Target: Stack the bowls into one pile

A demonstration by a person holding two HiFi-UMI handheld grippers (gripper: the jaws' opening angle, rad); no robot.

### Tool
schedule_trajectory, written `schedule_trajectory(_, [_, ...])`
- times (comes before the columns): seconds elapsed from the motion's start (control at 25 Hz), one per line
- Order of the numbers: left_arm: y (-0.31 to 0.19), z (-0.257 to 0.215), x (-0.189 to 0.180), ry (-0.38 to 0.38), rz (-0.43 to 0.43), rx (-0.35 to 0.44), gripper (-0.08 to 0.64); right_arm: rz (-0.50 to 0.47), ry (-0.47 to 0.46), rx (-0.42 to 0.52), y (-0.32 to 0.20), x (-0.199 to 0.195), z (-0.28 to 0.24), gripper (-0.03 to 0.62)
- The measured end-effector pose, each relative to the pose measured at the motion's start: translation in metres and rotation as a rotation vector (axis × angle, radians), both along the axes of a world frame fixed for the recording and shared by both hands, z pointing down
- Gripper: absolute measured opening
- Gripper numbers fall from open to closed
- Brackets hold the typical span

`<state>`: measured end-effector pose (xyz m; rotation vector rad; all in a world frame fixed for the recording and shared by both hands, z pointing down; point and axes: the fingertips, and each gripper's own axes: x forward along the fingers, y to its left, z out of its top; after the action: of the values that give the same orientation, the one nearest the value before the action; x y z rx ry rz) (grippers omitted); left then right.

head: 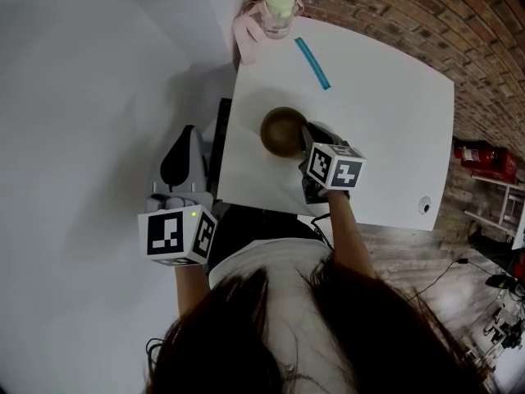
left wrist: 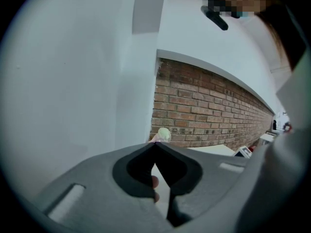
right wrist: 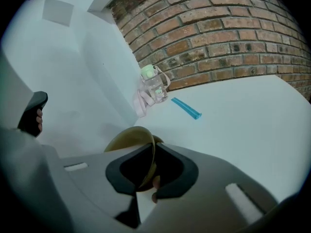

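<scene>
My right tongs (right wrist: 153,144) pinch the rim of the bowl (head: 281,131); left tongs (left wrist: 155,144) clenched, empty. No loose bowl shows; stacking seems nearly done.

The tabletop (head: 394,138) lies open across its whole right half. A lidded bottle (head: 278,11) stands at the far left corner, and a blue stick (head: 312,63) lies just inside the far edge. The bowl (head: 283,131) blocks passage near the middle of the left edge.

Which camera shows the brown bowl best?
Head view: the brown bowl shows nearly whole, from above. The right gripper view shows only part of it, rim clamped by the right gripper. The left gripper view misses it.
</scene>
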<state>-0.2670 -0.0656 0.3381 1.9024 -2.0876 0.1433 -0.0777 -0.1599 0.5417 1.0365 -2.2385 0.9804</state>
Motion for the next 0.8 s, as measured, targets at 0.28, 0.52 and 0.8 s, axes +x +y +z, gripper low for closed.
schedule_trajectory(0.28, [0.000,0.004,-0.002,-0.006,-0.002,-0.010,0.000,-0.014,0.030,0.009,-0.002,-0.003,0.007,0.029])
schedule_trajectory(0.52, [-0.002,0.003,-0.001,-0.013,-0.002,-0.019,0.000,-0.018,0.041,0.005,-0.004,-0.002,0.010,0.031])
schedule_trajectory(0.8, [-0.005,0.003,-0.001,-0.020,0.001,-0.024,0.000,-0.015,0.037,-0.001,-0.007,-0.003,0.014,0.040])
